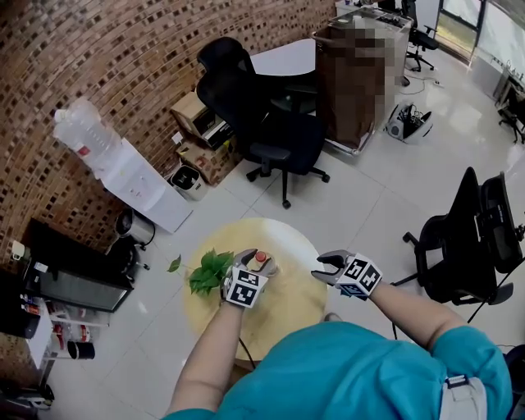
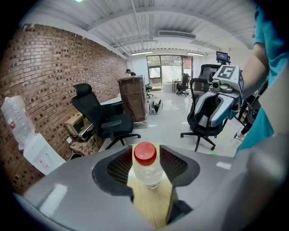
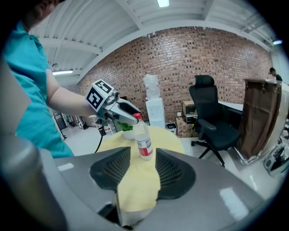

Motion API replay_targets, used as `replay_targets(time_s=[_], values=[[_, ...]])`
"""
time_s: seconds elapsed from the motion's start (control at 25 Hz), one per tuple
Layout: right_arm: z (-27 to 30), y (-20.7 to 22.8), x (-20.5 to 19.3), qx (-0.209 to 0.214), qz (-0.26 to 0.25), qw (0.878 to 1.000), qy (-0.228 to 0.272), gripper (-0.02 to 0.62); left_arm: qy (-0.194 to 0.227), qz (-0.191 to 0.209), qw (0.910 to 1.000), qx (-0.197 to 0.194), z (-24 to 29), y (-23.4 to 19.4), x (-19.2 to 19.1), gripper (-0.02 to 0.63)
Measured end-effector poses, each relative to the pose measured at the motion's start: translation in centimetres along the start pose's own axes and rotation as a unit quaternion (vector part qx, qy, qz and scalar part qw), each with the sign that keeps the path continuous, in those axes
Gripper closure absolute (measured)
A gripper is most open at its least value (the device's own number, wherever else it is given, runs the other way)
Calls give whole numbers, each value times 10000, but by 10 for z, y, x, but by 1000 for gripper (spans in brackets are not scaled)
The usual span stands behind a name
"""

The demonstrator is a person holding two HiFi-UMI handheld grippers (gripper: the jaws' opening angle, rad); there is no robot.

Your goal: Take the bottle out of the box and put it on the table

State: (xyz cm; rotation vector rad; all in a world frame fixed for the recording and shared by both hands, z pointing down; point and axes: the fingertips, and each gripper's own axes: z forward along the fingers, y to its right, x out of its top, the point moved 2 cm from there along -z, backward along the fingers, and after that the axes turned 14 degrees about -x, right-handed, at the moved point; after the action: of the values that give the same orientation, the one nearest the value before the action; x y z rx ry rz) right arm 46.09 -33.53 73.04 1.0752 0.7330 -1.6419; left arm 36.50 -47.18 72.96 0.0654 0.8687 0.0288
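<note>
Bottle of clear plastic with red cap (image 2: pixel 146 171) stands on round yellow table (image 1: pixel 289 308), loosely between left gripper's (image 1: pixel 257 261) parted jaws; right gripper (image 1: pixel 321 269) gapes empty nearby.

Brick wall (image 1: pixel 123 49) occupies upper left. Pale tiled floor (image 1: pixel 369 193) centre right. Black office chair (image 1: pixel 279 131) upper centre. Windows (image 1: pixel 463 10) upper right.
</note>
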Motion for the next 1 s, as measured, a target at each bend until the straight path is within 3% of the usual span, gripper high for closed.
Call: replay_targets(time_s=[0.24, 0.4, 0.56, 0.64, 0.8, 1.0], values=[[-17, -6, 24, 84, -54, 9998, 179, 422, -104, -262, 9996, 5, -17, 14, 8, 309], [-31, -10, 44, 240, -101, 9994, 226, 422, 55, -425, 9986, 294, -55, 26, 12, 299], [-56, -18, 86, 509, -268, 9980, 271, 422, 464, -902, 9943, 315, -115, 56, 24, 302], [-72, -26, 97, 781, -394, 9956, 331, 423, 855, -1139, 9891, 373, -145, 86, 30, 332], [-88, -41, 105, 1329, -456, 9891, 445, 442, 1671, -1475, 9732, 567, -187, 138, 31, 460], [-104, -66, 124, 1823, -612, 9797, 560, 502, 2248, -1088, 9656, 727, -243, 194, 50, 539]])
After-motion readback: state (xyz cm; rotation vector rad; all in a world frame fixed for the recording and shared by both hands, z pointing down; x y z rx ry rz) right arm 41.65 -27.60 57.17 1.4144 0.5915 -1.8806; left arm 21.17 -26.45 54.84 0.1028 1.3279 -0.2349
